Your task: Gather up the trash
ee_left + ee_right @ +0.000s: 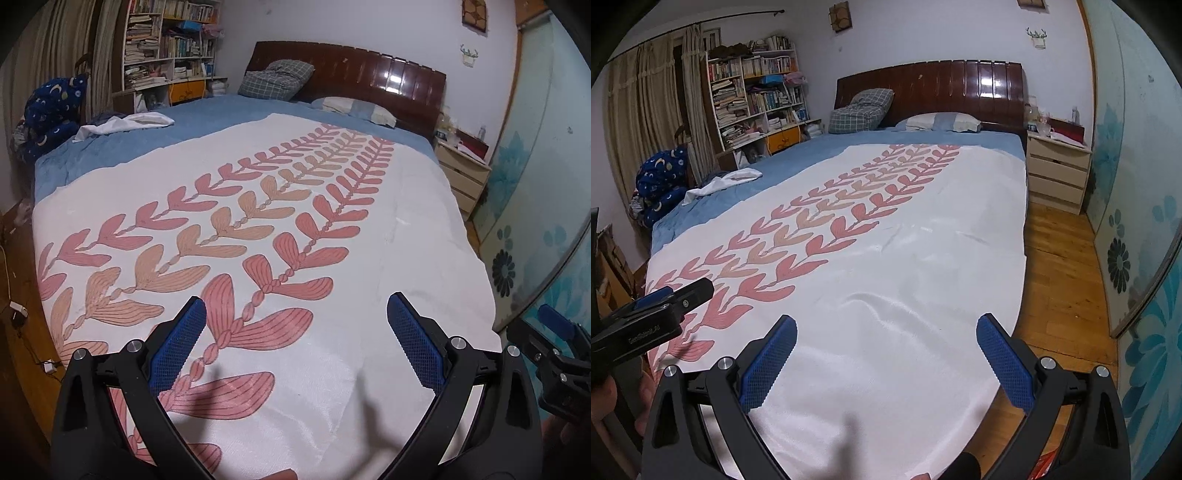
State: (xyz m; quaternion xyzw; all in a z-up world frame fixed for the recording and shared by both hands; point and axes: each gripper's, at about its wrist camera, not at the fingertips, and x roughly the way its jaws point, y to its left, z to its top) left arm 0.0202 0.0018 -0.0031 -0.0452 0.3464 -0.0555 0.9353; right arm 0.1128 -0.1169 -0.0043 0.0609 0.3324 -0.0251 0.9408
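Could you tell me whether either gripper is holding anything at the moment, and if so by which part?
Nothing is held. The left gripper and the right gripper are both open, with only the bedspread showing between their fingers.

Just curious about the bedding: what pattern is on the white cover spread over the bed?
The white cover has rows of pink and peach leaf-like sprigs; clearest in the left wrist view.

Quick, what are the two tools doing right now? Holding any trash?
Left tool: open, holding nothing, over the bedspread.
Right tool: open, holding nothing.
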